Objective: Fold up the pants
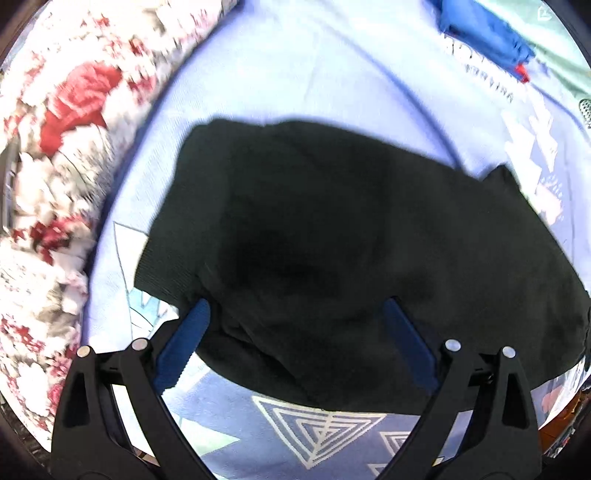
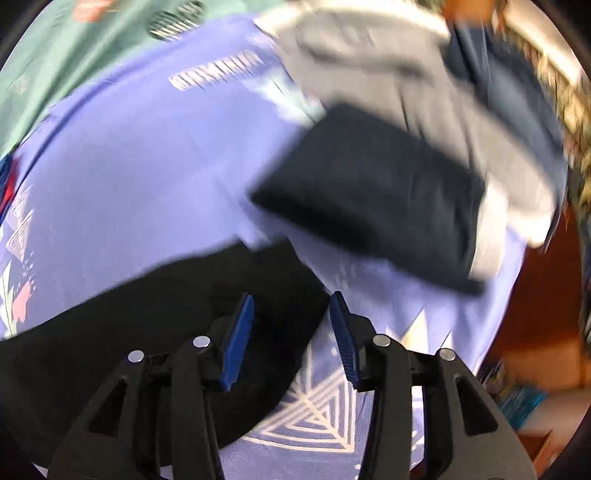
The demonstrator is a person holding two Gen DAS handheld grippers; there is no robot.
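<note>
The black pants [image 1: 332, 229] lie folded into a broad dark slab on the pale blue patterned bedsheet [image 1: 295, 74]. My left gripper [image 1: 295, 306] points down over their near edge. It is open wide, one blue pad at each side, and nothing is pinched. In the right wrist view, one end of the black pants [image 2: 147, 314] fills the lower left. My right gripper [image 2: 291, 299] hovers above that end with its pads apart. The cloth shows in the gap below them, and the pads do not press on it.
A folded dark navy garment [image 2: 369, 195] lies on the sheet beyond the right gripper, with a grey garment [image 2: 369, 55] behind it. A red-flowered blanket [image 1: 74, 147] bunches along the left. A blue cloth [image 1: 487, 33] lies at the far right. Brown wood [image 2: 535, 295] borders the bed.
</note>
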